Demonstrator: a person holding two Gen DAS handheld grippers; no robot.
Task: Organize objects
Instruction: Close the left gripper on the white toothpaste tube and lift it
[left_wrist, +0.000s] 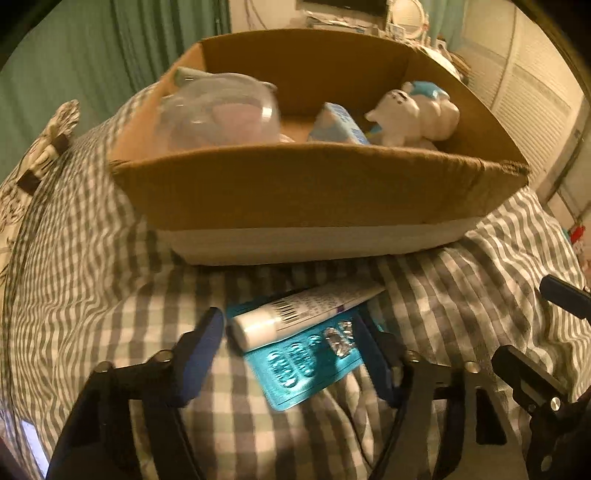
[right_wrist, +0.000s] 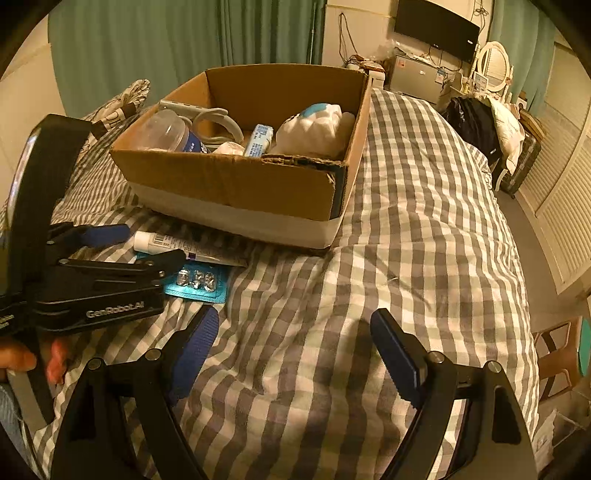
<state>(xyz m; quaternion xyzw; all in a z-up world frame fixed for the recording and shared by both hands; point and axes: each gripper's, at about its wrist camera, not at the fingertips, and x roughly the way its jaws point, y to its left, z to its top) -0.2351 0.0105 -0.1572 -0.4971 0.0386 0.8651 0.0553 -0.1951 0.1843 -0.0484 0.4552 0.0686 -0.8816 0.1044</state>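
A white tube (left_wrist: 306, 314) with a barcode lies on a teal pill blister pack (left_wrist: 314, 362) on the checkered bed, just in front of a cardboard box (left_wrist: 317, 188). My left gripper (left_wrist: 291, 332) is open, its fingers on either side of the tube's cap and the pack. The right wrist view shows the left gripper (right_wrist: 147, 245) over the tube (right_wrist: 177, 245) and the pack (right_wrist: 201, 284). My right gripper (right_wrist: 295, 332) is open and empty above bare bedding. The box (right_wrist: 236, 184) holds a clear jar (left_wrist: 218, 110), a blue carton (left_wrist: 338, 125) and a white plush toy (left_wrist: 410, 114).
A patterned pillow (left_wrist: 40, 147) lies at the left. Green curtains hang behind the bed. The right side has a dark bag (right_wrist: 472, 122), a fridge (right_wrist: 417, 75), a mirror, louvered doors and a stool (right_wrist: 557, 354) beside the bed.
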